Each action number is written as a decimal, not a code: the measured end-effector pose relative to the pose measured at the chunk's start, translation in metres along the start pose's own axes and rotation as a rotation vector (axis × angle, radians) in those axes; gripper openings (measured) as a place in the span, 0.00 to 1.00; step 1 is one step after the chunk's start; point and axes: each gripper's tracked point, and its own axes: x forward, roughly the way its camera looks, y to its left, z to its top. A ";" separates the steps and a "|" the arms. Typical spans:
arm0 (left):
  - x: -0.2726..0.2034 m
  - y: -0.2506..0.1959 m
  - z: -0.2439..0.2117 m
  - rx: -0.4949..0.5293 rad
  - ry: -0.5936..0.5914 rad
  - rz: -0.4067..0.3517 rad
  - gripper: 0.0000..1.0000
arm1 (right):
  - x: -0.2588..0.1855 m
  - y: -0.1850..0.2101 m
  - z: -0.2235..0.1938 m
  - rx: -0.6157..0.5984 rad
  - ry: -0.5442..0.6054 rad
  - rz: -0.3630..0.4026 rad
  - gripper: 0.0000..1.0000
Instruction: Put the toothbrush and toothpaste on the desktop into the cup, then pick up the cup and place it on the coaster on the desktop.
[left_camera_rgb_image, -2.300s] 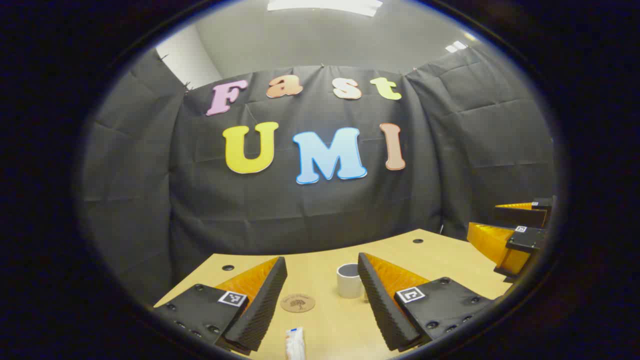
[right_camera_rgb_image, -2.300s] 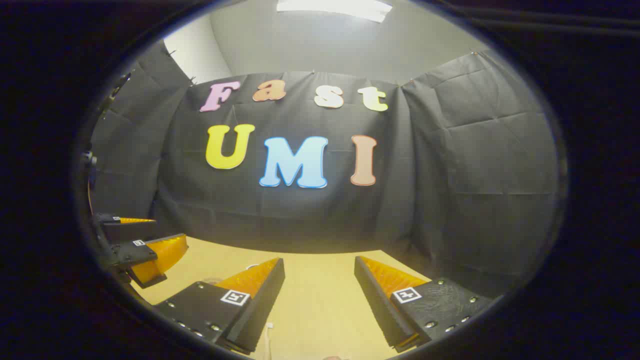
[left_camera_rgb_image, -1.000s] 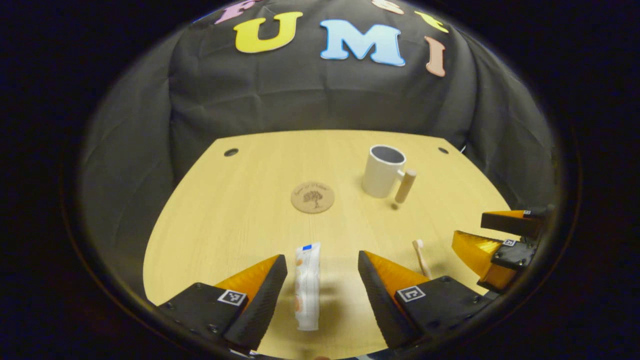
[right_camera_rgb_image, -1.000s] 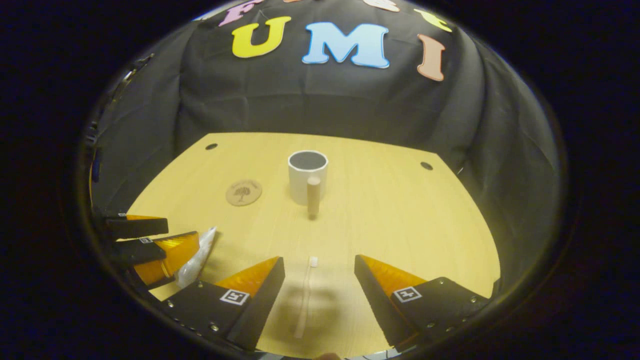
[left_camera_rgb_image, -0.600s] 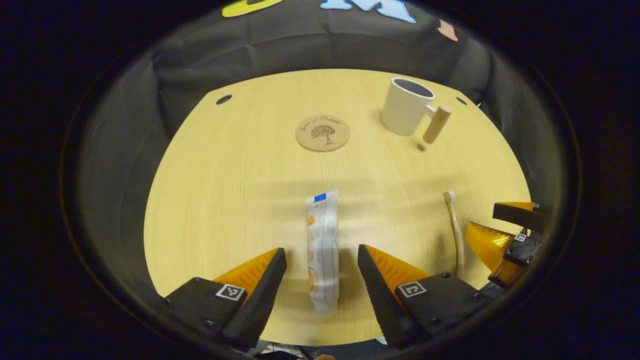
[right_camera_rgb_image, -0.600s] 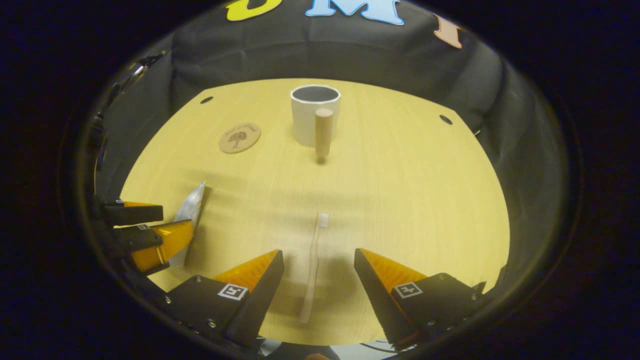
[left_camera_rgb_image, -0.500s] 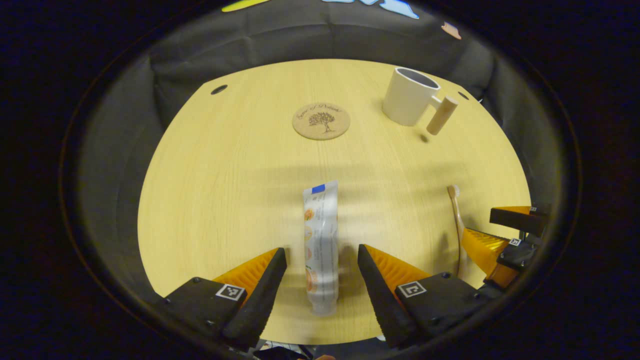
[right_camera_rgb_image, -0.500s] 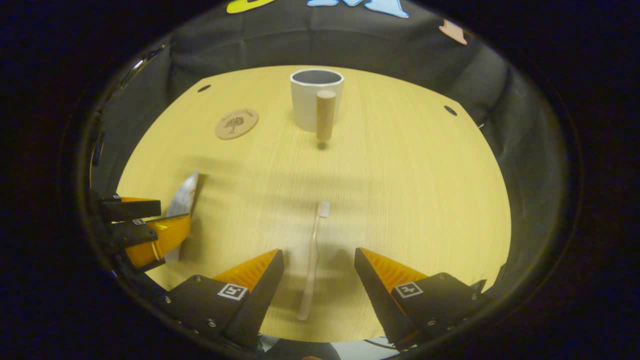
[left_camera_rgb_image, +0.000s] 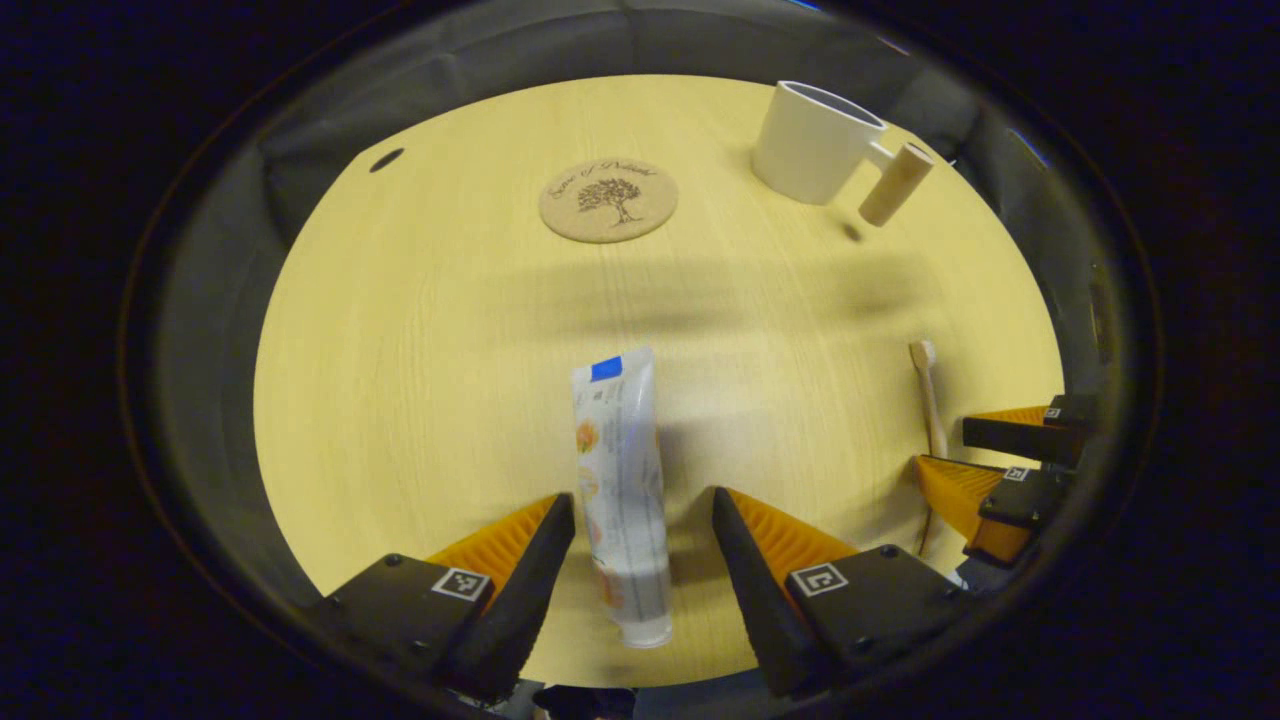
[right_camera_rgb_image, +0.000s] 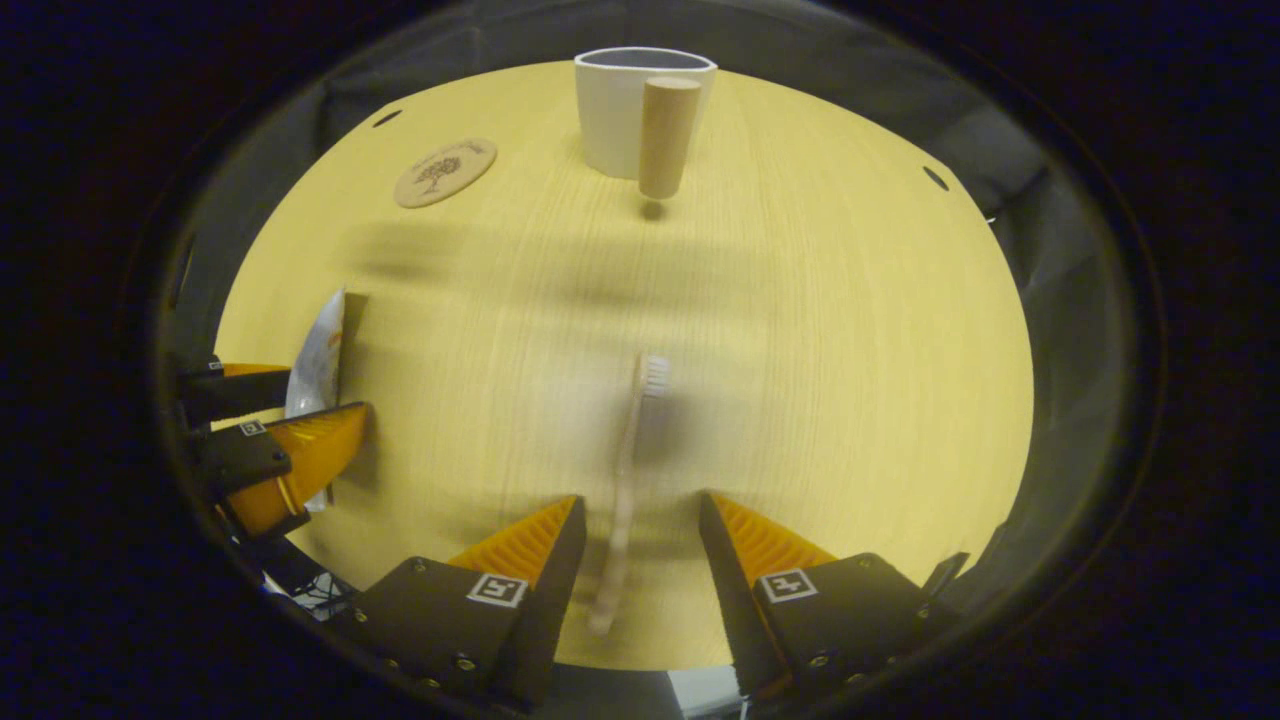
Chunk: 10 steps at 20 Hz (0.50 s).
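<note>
A white toothpaste tube (left_camera_rgb_image: 620, 480) lies flat on the wooden desktop (left_camera_rgb_image: 420, 350), its cap end between the fingers of my left gripper (left_camera_rgb_image: 640, 498), which is open and straddles it. A pale toothbrush (right_camera_rgb_image: 628, 480) lies with its handle between the fingers of my right gripper (right_camera_rgb_image: 640, 503), also open; the bristle head points away from it. The white cup (right_camera_rgb_image: 620, 115) with a wooden handle (right_camera_rgb_image: 667, 135) stands upright at the far side. The round cork coaster (left_camera_rgb_image: 608, 200) lies to the left of the cup (left_camera_rgb_image: 812, 145).
The left gripper (right_camera_rgb_image: 270, 430) shows at the left edge of the right gripper view, beside the toothpaste (right_camera_rgb_image: 318, 355). The right gripper (left_camera_rgb_image: 1000, 460) shows at the right of the left gripper view, by the toothbrush (left_camera_rgb_image: 928, 390). Black cloth surrounds the table.
Both grippers have tilted down from the wall and come low over the table. The toothpaste now sits between the left fingers, the toothbrush between the right fingers, which have narrowed slightly.
</note>
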 end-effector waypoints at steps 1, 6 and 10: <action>0.002 -0.002 -0.002 0.003 0.011 -0.002 0.86 | 0.002 0.005 -0.003 0.010 0.030 0.016 0.55; -0.002 -0.004 -0.006 -0.003 0.046 -0.002 0.45 | 0.002 0.009 -0.007 -0.031 0.058 0.017 0.18; -0.006 -0.003 -0.009 -0.004 0.043 -0.012 0.31 | 0.001 0.011 -0.005 -0.013 0.037 0.051 0.07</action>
